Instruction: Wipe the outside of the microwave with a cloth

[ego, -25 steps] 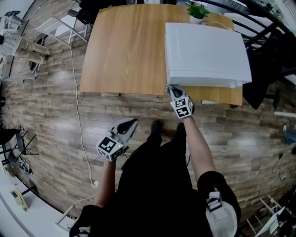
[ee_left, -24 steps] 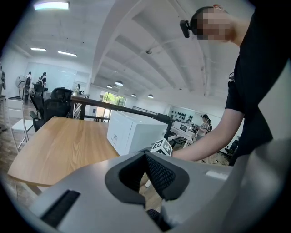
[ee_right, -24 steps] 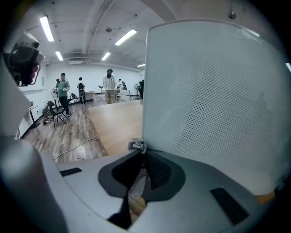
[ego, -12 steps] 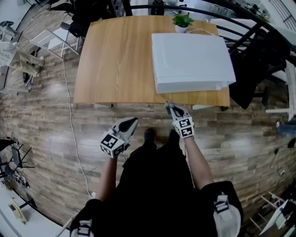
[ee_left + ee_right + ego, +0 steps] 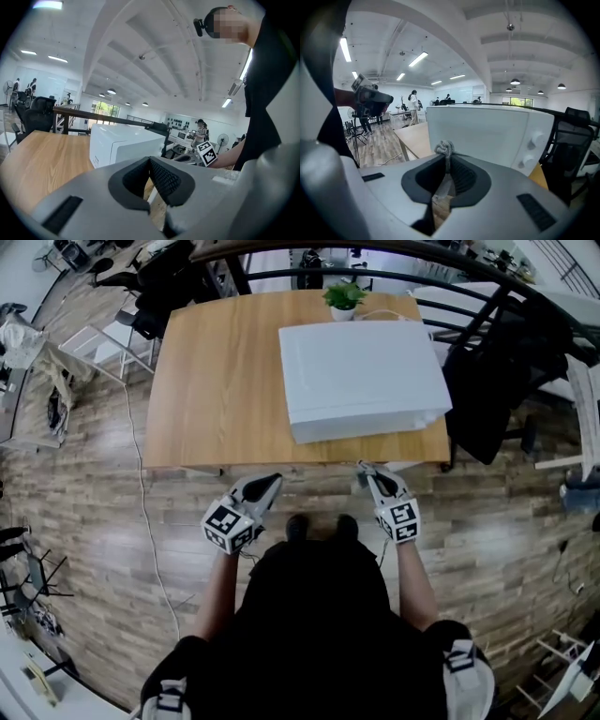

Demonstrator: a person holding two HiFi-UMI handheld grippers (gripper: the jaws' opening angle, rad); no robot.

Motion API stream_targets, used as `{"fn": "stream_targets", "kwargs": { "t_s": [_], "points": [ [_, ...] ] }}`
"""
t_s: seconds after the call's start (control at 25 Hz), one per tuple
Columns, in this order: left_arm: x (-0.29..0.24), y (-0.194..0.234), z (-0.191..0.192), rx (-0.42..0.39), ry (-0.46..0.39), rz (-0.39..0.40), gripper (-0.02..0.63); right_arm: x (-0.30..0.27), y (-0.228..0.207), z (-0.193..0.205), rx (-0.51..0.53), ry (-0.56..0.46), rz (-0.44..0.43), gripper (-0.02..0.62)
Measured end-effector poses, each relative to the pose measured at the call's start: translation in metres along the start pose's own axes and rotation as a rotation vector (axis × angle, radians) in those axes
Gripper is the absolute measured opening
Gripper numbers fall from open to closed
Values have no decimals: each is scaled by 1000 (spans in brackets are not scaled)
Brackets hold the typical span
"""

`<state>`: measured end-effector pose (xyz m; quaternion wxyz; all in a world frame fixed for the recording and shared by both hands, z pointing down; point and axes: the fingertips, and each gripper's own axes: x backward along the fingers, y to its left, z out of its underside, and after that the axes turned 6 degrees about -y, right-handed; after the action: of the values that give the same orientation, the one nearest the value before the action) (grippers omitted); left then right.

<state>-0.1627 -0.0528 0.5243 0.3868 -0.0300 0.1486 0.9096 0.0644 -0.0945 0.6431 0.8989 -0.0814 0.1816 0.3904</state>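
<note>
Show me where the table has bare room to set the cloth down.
The whole left half of the table is bare wood, from its left edge to the microwave. Only thin strips remain in front of and right of the microwave. It is crowded behind it, by the potted plant, and on the right by the black chair.

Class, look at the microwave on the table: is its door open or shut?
Shut. The microwave door lies flush with the front panel beside the knobs; no gap shows along its edge.
</note>
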Motion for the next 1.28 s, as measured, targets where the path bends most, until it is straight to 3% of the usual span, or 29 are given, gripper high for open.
{"fn": "stream_targets", "kwargs": {
  "t_s": [0.24, 0.52, 0.96, 1.28],
  "points": [
    [-35, -23, -4, 12, 15, 15, 3, 41, -48, 1, -11, -11, 52, 29],
    [-84, -64, -4, -3, 19, 33, 3, 77, -88, 1, 11, -41, 48, 28],
    [-122, -127, 22, 18, 25, 22, 3, 107, -108, -3, 42, -85, -36, 28],
    [-134, -151, 27, 11, 26, 9, 3, 117, -115, 3, 27, -101, -50, 28]
  ]
}}
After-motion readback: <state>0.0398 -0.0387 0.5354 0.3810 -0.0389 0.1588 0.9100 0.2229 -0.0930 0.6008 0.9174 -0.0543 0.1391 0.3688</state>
